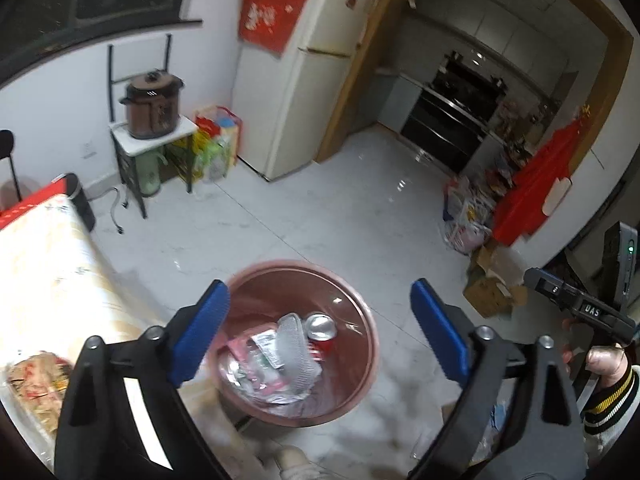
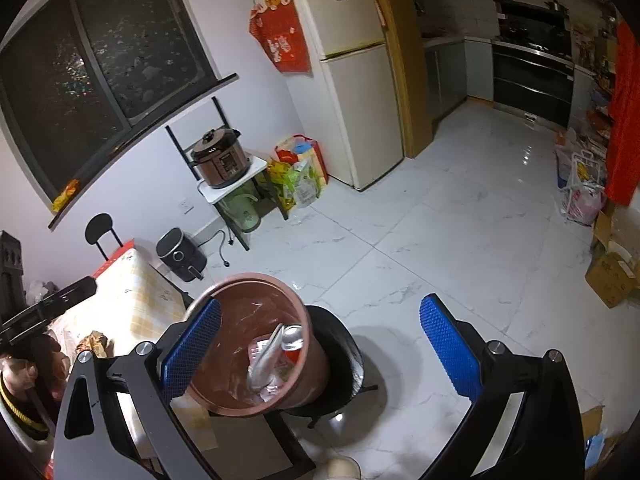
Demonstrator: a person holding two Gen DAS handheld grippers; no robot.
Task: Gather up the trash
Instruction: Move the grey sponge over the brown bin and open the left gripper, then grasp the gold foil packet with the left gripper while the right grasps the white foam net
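Note:
A pink-brown trash bin [image 1: 272, 296] stands beside the table and holds a crushed can [image 1: 320, 326], a silvery wrapper [image 1: 294, 344] and other packets. My left gripper [image 1: 320, 292] hangs open right above the bin with nothing between its blue pads. In the right wrist view the bin [image 2: 248, 320] rests on a black chair seat [image 2: 340, 348]. My right gripper [image 2: 322, 306] is open and empty, with its left pad in front of the bin's rim. A crumpled wrapper [image 1: 36, 380] lies on the yellow checked table [image 1: 48, 272].
A cream fridge [image 2: 352, 80] stands at the back, next to a pressure cooker [image 2: 220, 160] on a small stand. A black air fryer [image 2: 180, 256] sits on the floor by the wall. Cardboard boxes [image 2: 612, 276] and bags line the right side.

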